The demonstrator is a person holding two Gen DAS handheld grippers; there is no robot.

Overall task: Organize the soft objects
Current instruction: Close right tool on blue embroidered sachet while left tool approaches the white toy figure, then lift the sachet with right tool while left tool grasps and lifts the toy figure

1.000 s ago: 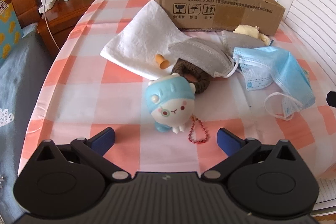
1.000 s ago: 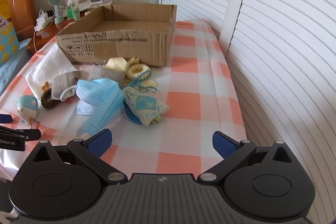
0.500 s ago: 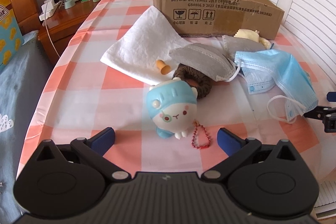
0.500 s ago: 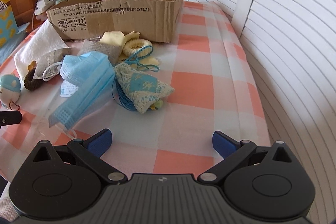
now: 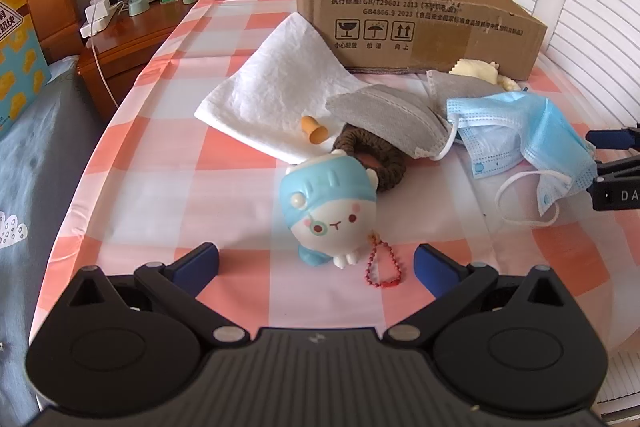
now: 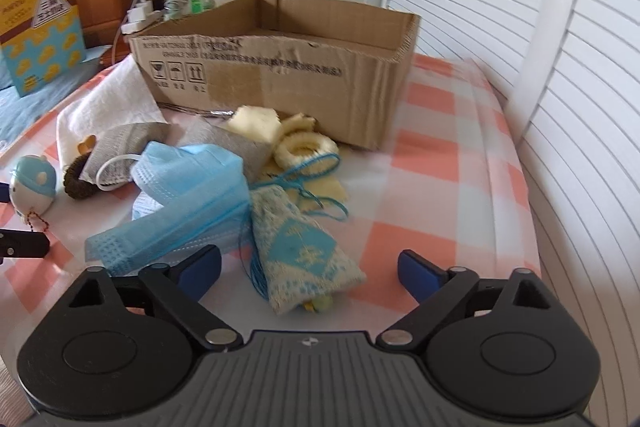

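Observation:
A blue-and-white plush toy [image 5: 332, 215] with a red bead chain lies on the checked cloth just ahead of my left gripper [image 5: 316, 261], which is open and apart from it. My right gripper [image 6: 310, 267] is low over a knitted cream-and-teal pouch [image 6: 304, 251]. The pouch lies between the jaws, which are closing with both pads still apart from it. A blue face mask [image 6: 192, 187] lies beside the left finger. Behind stand a grey mask [image 5: 384, 115], a brown hair tie [image 5: 380, 163], a white cloth [image 5: 280, 87] and the open cardboard box [image 6: 280, 67].
A cream scrunchie [image 6: 306, 147] and yellow cloth lie against the box front. A wooden nightstand [image 5: 132, 43] with a fan and bottles stands at the back left. White slatted shutters [image 6: 540, 67] run along the right. The bed edge drops away on the left.
My right gripper moved forward and down, so the knitted pouch now lies between its fingers, which stand slightly narrower. Its fingers reach further into the left wrist view. The left gripper stayed put.

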